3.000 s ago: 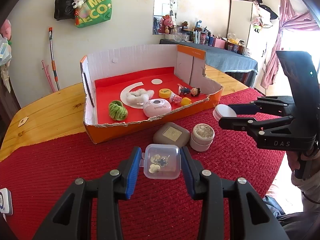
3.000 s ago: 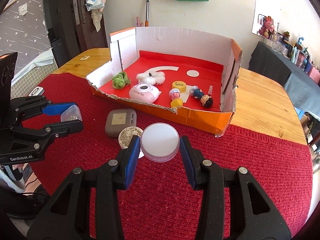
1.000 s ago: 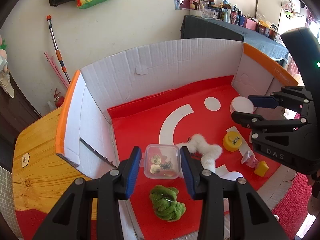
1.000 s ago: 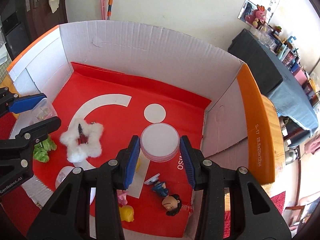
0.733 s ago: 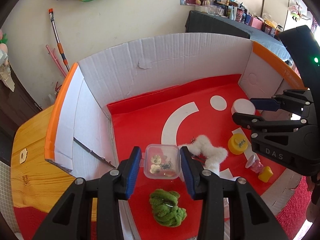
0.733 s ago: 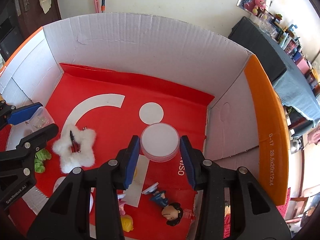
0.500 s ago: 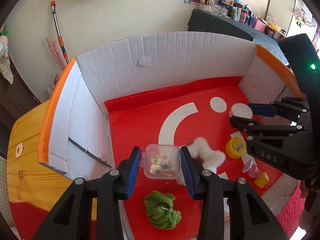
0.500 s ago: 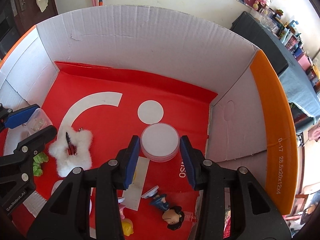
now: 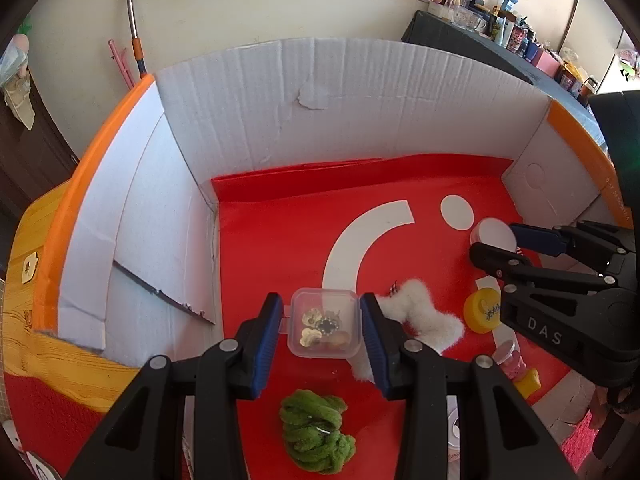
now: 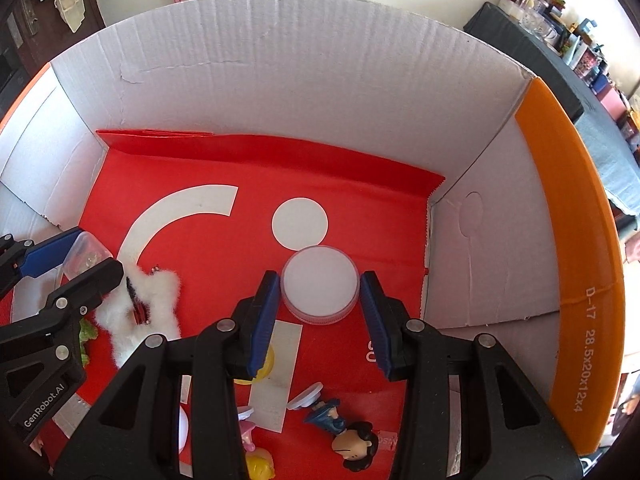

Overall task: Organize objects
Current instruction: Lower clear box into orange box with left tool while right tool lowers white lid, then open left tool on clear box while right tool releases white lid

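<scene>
My left gripper [image 9: 323,322] is shut on a small clear square box [image 9: 325,323] of trinkets, held over the red floor of the cardboard box [image 9: 280,108] near its left side. My right gripper [image 10: 319,300] stands around a round white-lidded jar [image 10: 319,284] low over the red floor at the right; small gaps show beside its pads. The jar [image 9: 493,233] and right gripper [image 9: 504,242] also show in the left wrist view. The left gripper [image 10: 74,266] shows at the left in the right wrist view.
On the box floor lie a white fluffy star [image 9: 420,320], a green yarn bundle [image 9: 316,440], a yellow cap [image 9: 482,314], small figurines [image 10: 352,444] and a pink-white item [image 10: 180,428]. The box's walls [image 10: 500,208] stand close on all sides.
Both grippers have gone lower and farther into the cardboard box with their loads. The right gripper's pads now show slight gaps beside the jar.
</scene>
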`<state>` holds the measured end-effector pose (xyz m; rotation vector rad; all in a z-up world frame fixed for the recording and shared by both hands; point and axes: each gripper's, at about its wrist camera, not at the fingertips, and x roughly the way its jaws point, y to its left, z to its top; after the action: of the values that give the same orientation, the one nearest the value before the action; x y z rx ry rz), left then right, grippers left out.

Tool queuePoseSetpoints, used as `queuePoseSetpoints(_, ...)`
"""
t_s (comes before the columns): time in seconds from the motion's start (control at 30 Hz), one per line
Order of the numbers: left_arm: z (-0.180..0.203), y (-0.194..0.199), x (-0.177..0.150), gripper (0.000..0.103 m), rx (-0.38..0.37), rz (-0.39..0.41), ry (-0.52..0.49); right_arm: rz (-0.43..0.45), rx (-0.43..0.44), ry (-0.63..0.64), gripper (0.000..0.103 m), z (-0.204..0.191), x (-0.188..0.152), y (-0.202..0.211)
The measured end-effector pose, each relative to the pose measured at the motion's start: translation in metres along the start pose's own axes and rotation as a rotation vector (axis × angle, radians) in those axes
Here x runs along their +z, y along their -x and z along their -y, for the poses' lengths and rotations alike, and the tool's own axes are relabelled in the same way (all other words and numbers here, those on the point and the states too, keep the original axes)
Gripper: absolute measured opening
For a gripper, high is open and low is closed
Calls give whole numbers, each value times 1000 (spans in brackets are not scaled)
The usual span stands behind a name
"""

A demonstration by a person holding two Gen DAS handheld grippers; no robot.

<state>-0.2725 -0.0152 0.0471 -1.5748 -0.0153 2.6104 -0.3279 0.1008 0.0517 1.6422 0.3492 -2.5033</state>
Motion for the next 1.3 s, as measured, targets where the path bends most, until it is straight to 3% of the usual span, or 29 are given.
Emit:
queuePoseSetpoints(0.77,-3,2,-6,42,-8,-8,15,-16,9,-6,40,6,2,-1)
queuePoseSetpoints(0.93,-3,0,-5,42,-7,-9,13,-19,14,-4,46,6,2,1)
queuePoseSetpoints(1.3,1,-4,2,42,-8,-15,16,-17,11,-5,48,9,4,1)
